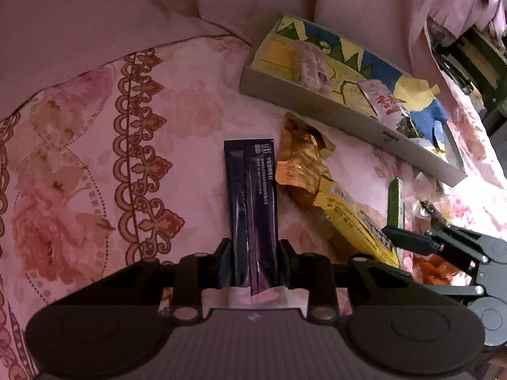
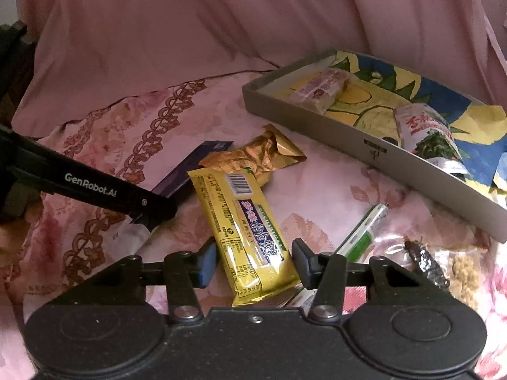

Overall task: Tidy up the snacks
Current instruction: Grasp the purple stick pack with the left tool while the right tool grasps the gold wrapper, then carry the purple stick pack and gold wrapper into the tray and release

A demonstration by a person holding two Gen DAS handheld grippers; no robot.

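A long dark purple sachet [image 1: 252, 190] lies on the pink floral sheet, and my left gripper [image 1: 255, 262] is shut on its near end, pads against both edges. In the right wrist view a yellow snack packet [image 2: 250, 231] sits between the fingers of my right gripper [image 2: 253, 262], which press on its sides near the lower end. The same yellow packet [image 1: 351, 218] shows to the right of the sachet. A crumpled gold wrapper [image 2: 263, 155] lies just beyond it. The grey tray [image 2: 348, 139] at the far right holds a pink wrapped snack [image 2: 320, 87] and a red-and-white pouch [image 2: 427, 133].
A green-and-white stick pack [image 2: 364, 231] and a clear bag of dark and crumbly snacks [image 2: 443, 262] lie right of my right gripper, below the tray. A finger of the left gripper [image 2: 152, 202] reaches in from the left. Pink curtain folds hang behind the bed.
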